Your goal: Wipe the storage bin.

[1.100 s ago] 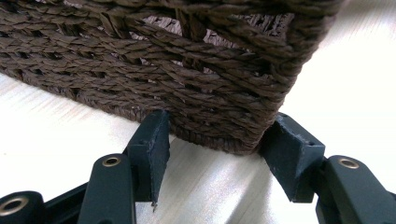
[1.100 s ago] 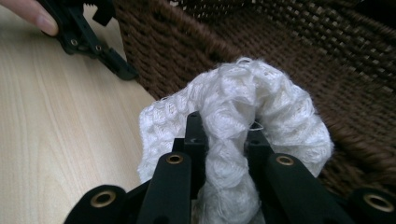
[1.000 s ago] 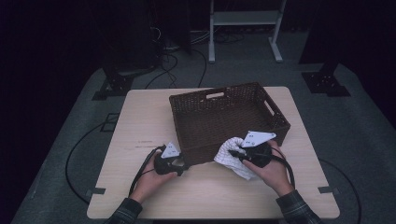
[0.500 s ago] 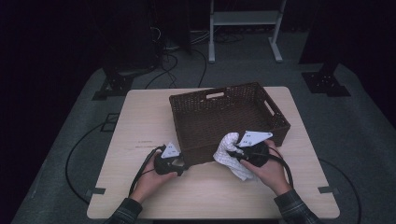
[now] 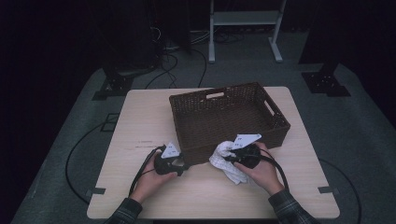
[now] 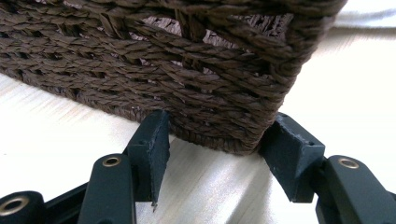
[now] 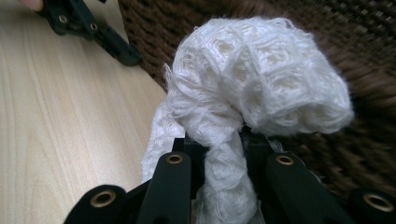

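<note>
A dark brown wicker basket (image 5: 228,119) sits at the back middle of the wooden table. My left gripper (image 6: 212,154) is open, its jaws set on either side of the basket's near left corner (image 6: 224,107); in the high view it (image 5: 183,164) rests on the table. My right gripper (image 7: 223,149) is shut on a white knitted cloth (image 7: 261,88), which bunches above the jaws against the basket's front wall. From above, the cloth (image 5: 225,160) hangs from the right gripper (image 5: 229,158) down to the table.
The light wooden table (image 5: 140,126) has bare room to the left of the basket and along the front edge. Cables (image 5: 140,172) trail from both grippers. The left gripper (image 7: 88,32) appears far off in the right gripper view. A white shelf frame (image 5: 243,28) stands behind the table.
My right gripper has moved left along the basket's front with the cloth in it. The left gripper has stayed at the basket's corner.
</note>
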